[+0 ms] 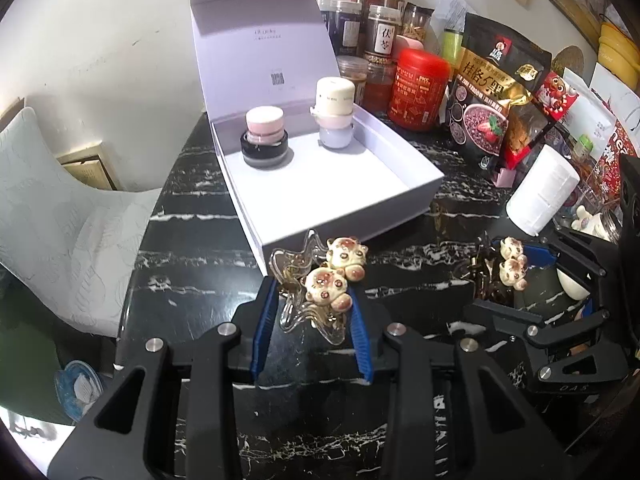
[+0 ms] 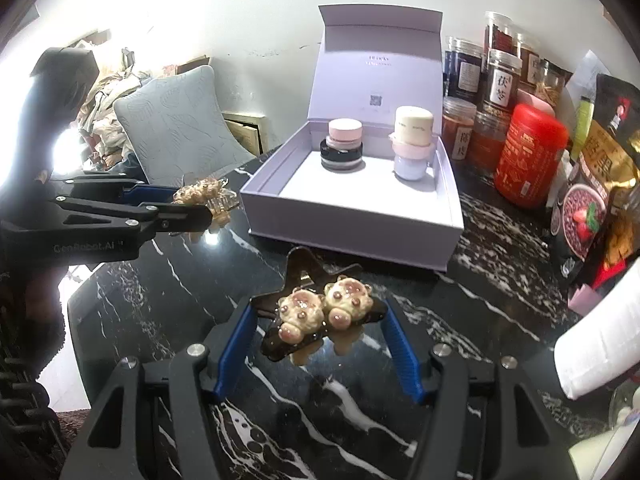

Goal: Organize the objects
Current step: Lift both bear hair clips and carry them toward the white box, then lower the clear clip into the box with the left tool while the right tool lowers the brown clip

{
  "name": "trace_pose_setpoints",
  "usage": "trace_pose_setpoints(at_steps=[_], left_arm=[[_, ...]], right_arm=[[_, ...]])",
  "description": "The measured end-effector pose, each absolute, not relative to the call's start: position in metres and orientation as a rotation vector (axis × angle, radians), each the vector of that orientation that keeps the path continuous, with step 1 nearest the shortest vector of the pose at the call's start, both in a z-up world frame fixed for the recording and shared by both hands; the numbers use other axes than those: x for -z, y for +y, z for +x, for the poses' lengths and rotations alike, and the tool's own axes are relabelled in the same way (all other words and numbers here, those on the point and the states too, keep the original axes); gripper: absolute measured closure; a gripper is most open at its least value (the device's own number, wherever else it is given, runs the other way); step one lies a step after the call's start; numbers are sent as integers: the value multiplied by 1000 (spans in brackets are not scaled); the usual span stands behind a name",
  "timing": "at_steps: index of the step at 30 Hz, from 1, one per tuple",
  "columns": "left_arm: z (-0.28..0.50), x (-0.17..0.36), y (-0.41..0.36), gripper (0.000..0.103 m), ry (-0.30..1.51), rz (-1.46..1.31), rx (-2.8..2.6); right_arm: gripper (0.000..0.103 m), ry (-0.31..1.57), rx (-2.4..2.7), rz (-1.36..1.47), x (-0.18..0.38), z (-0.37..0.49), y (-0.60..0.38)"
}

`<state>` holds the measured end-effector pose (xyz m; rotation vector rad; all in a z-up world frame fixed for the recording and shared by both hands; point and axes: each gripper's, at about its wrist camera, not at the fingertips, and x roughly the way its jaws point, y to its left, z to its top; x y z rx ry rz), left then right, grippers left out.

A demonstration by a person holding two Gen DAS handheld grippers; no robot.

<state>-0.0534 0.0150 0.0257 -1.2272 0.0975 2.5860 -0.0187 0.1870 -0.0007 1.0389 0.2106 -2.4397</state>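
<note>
My left gripper (image 1: pixel 314 300) is shut on a clear star-shaped hair clip (image 1: pixel 316 288) with two cream bear charms, held above the black marble table (image 1: pixel 200 248). My right gripper (image 2: pixel 320 324) is shut on a dark star-shaped hair clip (image 2: pixel 320 312) with two matching bears. Each gripper shows in the other's view: the right one (image 1: pixel 516 268) at right, the left one (image 2: pixel 200 204) at left. An open white box (image 1: pixel 320 184) stands just beyond, holding a pink-lidded black jar (image 1: pixel 264 136) and a stack of cream, pink and lilac jars (image 1: pixel 335 116). The box also shows in the right wrist view (image 2: pixel 352 208).
Jars (image 1: pixel 382 36), a red canister (image 1: pixel 420 88), snack bags (image 1: pixel 492 96) and a white paper roll (image 1: pixel 540 192) crowd the table's right side. A grey cushion (image 1: pixel 48 200) lies off the table's left edge. The box lid (image 1: pixel 264 40) stands upright against the wall.
</note>
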Motion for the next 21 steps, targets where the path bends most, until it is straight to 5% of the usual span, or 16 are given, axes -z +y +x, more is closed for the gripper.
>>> trace_pose_setpoints(at_steps=[21], left_arm=[[-121,-33,27,70,66,-1224,-2566]], right_arm=[[39,193,2416,986,-26,-90,179]])
